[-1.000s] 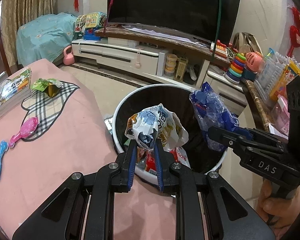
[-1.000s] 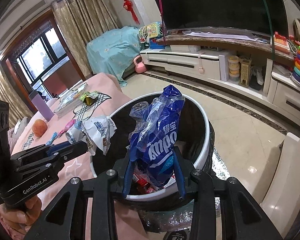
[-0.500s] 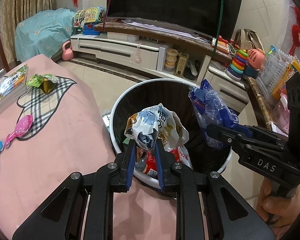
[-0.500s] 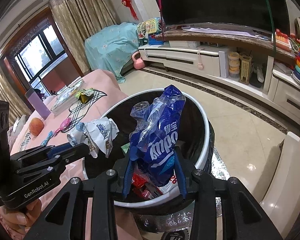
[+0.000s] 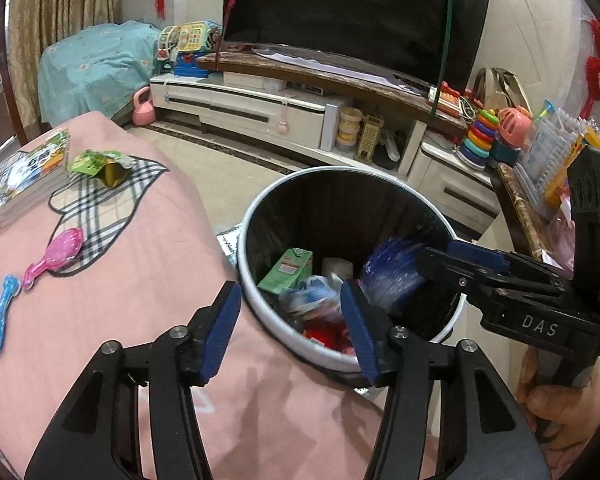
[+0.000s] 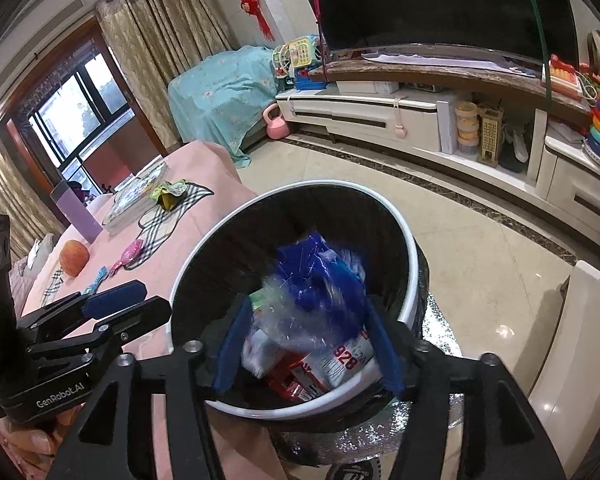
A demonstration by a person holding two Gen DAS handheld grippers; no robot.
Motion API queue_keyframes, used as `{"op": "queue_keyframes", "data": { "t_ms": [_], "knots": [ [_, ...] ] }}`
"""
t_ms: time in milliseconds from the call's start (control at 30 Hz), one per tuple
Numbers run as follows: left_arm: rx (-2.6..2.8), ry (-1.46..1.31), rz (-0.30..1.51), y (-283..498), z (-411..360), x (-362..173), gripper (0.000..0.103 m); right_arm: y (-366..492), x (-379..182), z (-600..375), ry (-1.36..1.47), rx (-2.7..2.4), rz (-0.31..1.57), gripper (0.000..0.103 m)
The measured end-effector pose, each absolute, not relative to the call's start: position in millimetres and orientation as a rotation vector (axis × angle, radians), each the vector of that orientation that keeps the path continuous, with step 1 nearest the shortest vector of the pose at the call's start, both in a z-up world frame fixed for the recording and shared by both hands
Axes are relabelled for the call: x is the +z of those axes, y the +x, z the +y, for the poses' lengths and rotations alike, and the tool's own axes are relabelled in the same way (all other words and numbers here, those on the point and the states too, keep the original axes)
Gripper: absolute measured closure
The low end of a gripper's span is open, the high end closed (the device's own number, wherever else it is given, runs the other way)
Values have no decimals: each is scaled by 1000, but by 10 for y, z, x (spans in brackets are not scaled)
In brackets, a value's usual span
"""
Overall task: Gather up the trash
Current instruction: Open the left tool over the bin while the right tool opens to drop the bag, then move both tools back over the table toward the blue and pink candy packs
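Landmark: the trash bin (image 5: 452, 320), white rim, black liner, standing on the floor against the edge of the pink tablecloth (image 5: 100, 300).
Left gripper (image 5: 292, 322): yours sits at the bin's near rim, partly over the cloth edge; blue pads spread wide, nothing between them.
Right gripper (image 6: 308, 340): yours is above the bin mouth; jaws parted, with the blue plastic bag (image 6: 320, 280) showing between the pads, blurred. You cannot tell from either view whether a pad touches it.
Blue plastic bag, left view (image 5: 392, 276): inside the bin, right of centre, just beside your right tool's tips.
Bin contents: green carton (image 5: 288, 270) leaning on the far-left inner wall; white wrapper printed 928 (image 6: 340, 364) and red packaging (image 6: 292, 384) near the front rim; crumpled clear and white wrappers in the middle, smeared.
On the cloth, left of the bin: checked mat (image 5: 96, 208); green snack packet (image 5: 100, 162) on the mat's far end; stack of books (image 5: 28, 176) beside it; pink brush (image 5: 56, 252) on the mat's near edge; blue toy (image 5: 0, 316) further left.
Farther from the bin on the cloth: an apple (image 6: 74, 258) and a purple box (image 6: 76, 212).
Beyond the bin: TV stand (image 5: 260, 100) with a dark screen above.
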State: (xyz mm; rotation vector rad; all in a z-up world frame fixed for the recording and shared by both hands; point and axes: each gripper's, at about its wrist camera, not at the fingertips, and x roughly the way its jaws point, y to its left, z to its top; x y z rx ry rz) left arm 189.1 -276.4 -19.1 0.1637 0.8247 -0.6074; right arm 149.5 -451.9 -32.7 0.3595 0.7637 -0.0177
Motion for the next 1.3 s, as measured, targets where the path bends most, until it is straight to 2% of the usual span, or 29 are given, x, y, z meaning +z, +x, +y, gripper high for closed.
{"op": "queue_keyframes", "data": {
  "t_ms": [100, 233, 300, 367, 567, 967, 1300],
  "knots": [
    [-584, 143, 815, 1856, -2600, -184, 43, 1476, -317, -4481, 359, -14, 760, 33],
    [-545, 101, 823, 1826, -2338, -221, 40, 1422, -283, -4435, 375, -14, 742, 32],
    [-524, 85, 830, 1812, -2216, -249, 40, 1375, -256, -4378, 393, -9, 723, 27],
    [-497, 64, 835, 1789, -2032, -283, 39, 1327, -227, -4291, 404, 4, 697, 14],
    [-416, 9, 850, 1714, -1513, -397, 38, 1279, -195, -3853, 389, 66, 669, 3],
    [-247, -109, 858, 1638, -476, -540, 35, 1462, -323, -3003, 373, 191, 708, 2],
    [-153, -141, 868, 1691, 31, -605, 34, 1670, -453, -2546, 323, 241, 761, 2]
  ]
}}
